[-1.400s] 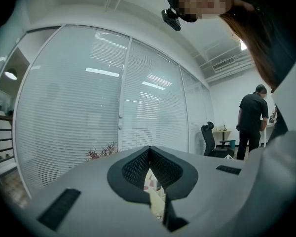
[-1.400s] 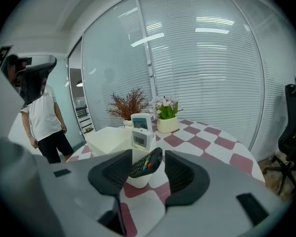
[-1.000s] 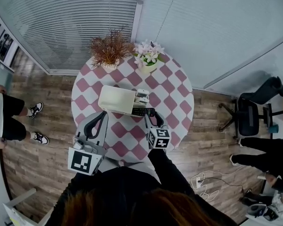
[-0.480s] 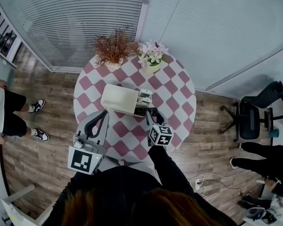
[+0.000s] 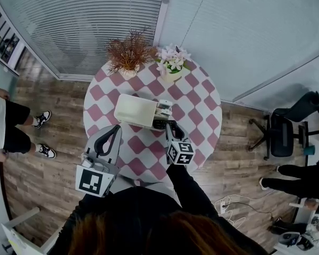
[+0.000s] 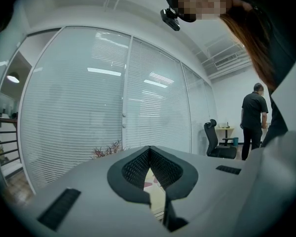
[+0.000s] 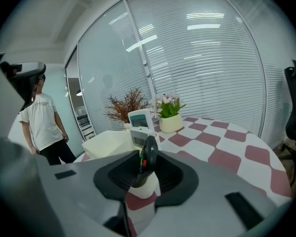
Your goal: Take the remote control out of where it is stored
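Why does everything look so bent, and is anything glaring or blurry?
Head view: the wide lens bows the blinds; the table is sharp. Left gripper view: dark round corners, light streaks glare on the glass wall. Right gripper view: same bulge; the close-up remote is soft.

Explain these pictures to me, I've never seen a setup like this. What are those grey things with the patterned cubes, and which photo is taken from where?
There is no robot here. A person holds a tool in each hand. Each tool ends in a two-fingered claw, and the patterned cube is part of the tool. The top-down picture comes from a camera on the person's head. The other two come from cameras riding on the tools, each looking along its own claw.

Below is a round table with a pink-and-white checked cloth. On it stand a dried plant, a pot of pink flowers, a cream box and white remotes upright beside the box.

The left claw is shut on nothing. The right claw is closing, with a black remote control between its jaws.
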`<control>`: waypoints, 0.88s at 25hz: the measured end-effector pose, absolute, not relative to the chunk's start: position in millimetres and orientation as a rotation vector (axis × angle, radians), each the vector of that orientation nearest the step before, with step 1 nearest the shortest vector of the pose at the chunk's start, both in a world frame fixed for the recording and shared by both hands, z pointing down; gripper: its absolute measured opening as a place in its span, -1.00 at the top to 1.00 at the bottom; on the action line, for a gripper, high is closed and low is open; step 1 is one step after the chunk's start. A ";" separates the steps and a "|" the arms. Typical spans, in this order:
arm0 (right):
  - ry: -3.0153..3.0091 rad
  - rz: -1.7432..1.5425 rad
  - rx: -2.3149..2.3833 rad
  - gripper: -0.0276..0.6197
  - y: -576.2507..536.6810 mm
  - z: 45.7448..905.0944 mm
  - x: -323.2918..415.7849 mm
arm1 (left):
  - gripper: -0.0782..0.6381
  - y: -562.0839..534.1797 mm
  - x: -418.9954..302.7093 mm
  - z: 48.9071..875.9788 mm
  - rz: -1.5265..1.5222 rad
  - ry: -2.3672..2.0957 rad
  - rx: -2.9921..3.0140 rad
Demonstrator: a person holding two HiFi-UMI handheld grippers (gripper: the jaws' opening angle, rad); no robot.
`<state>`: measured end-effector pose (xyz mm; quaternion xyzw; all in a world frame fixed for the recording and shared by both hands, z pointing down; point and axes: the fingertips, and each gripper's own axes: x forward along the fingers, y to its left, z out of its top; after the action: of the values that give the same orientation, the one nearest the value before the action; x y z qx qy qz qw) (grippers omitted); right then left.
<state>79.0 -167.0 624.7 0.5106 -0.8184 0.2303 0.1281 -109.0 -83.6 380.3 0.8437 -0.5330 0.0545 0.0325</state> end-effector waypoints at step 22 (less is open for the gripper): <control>-2.508 0.406 1.343 0.70 -142.5 546.4 72.3 | 0.76 -92.2 -100.3 382.6 0.140 -1.605 2.631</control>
<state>72.3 -142.5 546.4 0.4631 -0.8650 0.1400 0.1333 -100.3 -92.2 382.6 0.8525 -0.5200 0.0455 0.0283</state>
